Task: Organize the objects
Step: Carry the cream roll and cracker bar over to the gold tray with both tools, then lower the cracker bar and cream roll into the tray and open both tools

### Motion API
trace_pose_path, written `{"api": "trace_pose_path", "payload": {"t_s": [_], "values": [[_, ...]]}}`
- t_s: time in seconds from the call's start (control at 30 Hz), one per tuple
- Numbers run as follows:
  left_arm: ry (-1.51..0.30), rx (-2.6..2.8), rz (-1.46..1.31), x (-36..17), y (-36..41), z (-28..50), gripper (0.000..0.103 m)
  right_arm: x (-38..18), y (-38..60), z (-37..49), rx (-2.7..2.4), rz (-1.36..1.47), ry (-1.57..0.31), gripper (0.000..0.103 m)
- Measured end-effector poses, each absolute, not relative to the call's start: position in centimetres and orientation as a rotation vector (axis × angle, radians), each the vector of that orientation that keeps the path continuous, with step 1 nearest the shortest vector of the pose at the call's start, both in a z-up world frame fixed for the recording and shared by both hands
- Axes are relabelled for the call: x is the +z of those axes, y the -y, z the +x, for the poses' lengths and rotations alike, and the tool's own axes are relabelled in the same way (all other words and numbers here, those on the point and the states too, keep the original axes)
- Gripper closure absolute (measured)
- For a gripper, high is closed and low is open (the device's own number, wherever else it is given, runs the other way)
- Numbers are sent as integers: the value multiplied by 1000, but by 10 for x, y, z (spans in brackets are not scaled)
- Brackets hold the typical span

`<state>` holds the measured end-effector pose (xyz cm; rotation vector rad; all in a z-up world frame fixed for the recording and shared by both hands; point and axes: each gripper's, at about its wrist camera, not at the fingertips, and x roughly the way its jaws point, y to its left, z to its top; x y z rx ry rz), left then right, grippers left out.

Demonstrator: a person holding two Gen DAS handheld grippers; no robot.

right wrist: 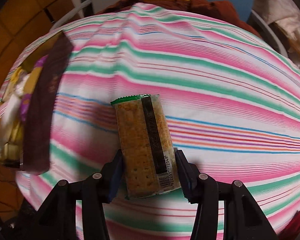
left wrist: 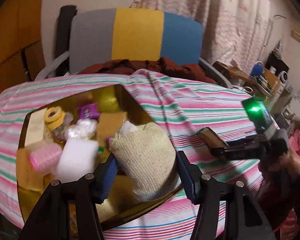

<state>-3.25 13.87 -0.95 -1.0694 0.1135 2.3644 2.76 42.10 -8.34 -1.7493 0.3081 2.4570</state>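
Left gripper [left wrist: 147, 177] clamps a knitted beige glove [left wrist: 148, 160]; right gripper [right wrist: 149, 177] clamps a crinkly cracker packet [right wrist: 146, 146].

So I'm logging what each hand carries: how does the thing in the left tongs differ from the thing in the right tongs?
The knitted cream bundle in the left tongs is soft, rounded cloth; the cracker packet in the right tongs is a flat, printed wrapper with a barcode. The bundle hangs over the gold box of items; the packet is over the striped cloth. Both are gripped between the blue pads.
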Motion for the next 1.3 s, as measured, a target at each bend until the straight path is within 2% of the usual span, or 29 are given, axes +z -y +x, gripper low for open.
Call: {"api": "trace_pose_path", "payload": {"t_s": [0.27,0.53,0.73,0.9,1.3], "values": [[-79,2423,-1074,-12,-103,-32,44,-59,-388,31,2586,-1661,-533,52],[-11,2526,-1115,-13,-51,-34,44,-23,-343,21,2777,-1500,-597,52],[69,2568,-1138,-13,-25,-37,44,-5,-289,-4,2936,-1476,-564,52],[85,2567,-1123,-11,-24,-38,44,-11,-254,-31,2970,-1502,-557,51],[58,2519,-1118,-14,-46,-46,44,-24,-250,-29,2910,-1528,-500,48]]}}
